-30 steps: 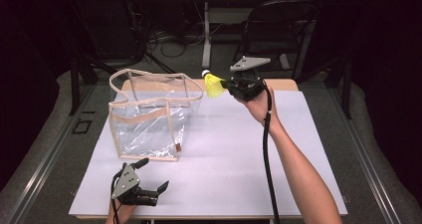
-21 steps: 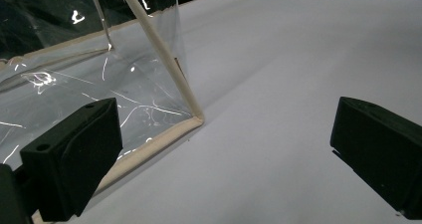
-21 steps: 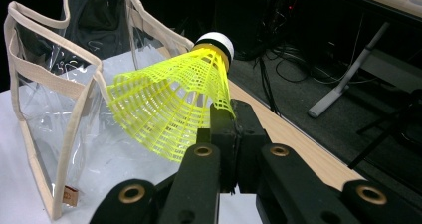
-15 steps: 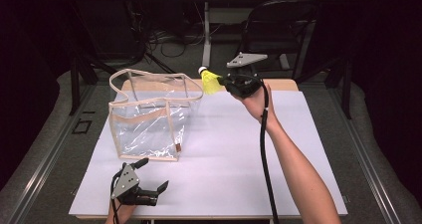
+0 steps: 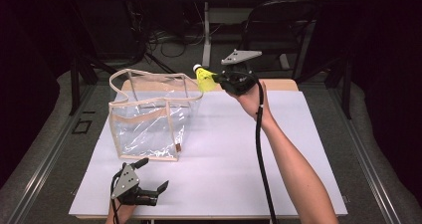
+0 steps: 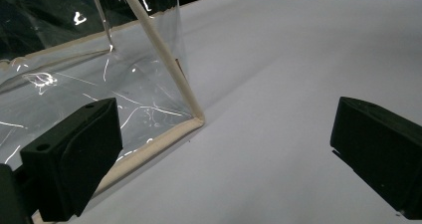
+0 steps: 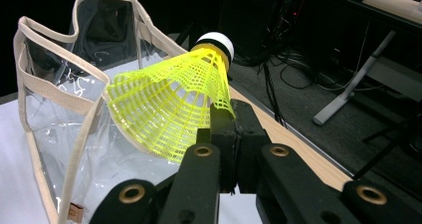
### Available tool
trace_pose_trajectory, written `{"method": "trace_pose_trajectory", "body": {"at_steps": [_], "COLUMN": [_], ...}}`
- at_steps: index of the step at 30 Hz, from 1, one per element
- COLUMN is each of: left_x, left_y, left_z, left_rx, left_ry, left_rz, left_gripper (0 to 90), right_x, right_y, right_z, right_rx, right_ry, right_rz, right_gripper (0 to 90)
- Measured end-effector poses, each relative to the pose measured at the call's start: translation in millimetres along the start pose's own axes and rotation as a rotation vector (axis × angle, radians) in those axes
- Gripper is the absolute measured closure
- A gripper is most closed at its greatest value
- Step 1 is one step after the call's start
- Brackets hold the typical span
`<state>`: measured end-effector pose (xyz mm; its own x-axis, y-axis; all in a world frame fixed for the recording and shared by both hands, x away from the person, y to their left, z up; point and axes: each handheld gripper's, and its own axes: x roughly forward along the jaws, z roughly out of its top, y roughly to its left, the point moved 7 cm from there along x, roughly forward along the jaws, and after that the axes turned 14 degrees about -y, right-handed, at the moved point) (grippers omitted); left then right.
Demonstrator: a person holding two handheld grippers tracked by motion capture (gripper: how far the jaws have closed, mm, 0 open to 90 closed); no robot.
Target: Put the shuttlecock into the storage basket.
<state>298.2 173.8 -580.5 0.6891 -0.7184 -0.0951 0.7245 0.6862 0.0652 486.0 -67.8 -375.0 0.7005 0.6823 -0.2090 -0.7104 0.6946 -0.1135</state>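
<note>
Item: shuttlecock point(image 5: 205, 77), yellow mesh skirt, white cork tip. Location: in the air at the far right corner of the bag point(image 5: 149, 117), just outside and level with its rim; in the right gripper view the skirt point(image 7: 171, 107) overlaps the bag's near edge point(image 7: 59, 97), cork pointing up and away.

Item: right tool point(image 5: 219, 79). State: clenched on the skirt's edge, jaws closed together on the mesh. Held raised over the far side of the worktop point(image 5: 298, 149).

Item: left tool point(image 5: 149, 194). State: released, jaws wide apart, nothing between them. Rests low at the near edge of the worktop, just in front of the bag's near bottom corner point(image 6: 196, 119).

Item: bag, clear plastic with beige trim. Stands upright, mouth open upward, apparently empty.

Step in hand, as judged: carrying the shuttlecock to the bag's mouth; drop not yet made.

Next move calls for: shifting the right tool leftward until the shuttlecock hangs over the opening, inside the trim, then letting go. The soft rim sags unevenly, so clearance over it matters; the left tool is placed to steady the bag if it tips.
</note>
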Motion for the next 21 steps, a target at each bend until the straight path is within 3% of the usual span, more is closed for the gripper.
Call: {"method": "trace_pose_trajectory", "body": {"at_steps": [21], "left_x": [0.2], "left_y": [-0.1], "left_z": [-0.2], "left_rx": [-0.005], "left_ry": [-0.001], "left_rz": [-0.001], "left_gripper": [0.0], "right_x": [11.2], "right_y": [9.6], "right_z": [6.7], "right_rx": [-0.013], "right_ry": [-0.006], "right_rz": [0.021], "right_gripper": [89.9]}}
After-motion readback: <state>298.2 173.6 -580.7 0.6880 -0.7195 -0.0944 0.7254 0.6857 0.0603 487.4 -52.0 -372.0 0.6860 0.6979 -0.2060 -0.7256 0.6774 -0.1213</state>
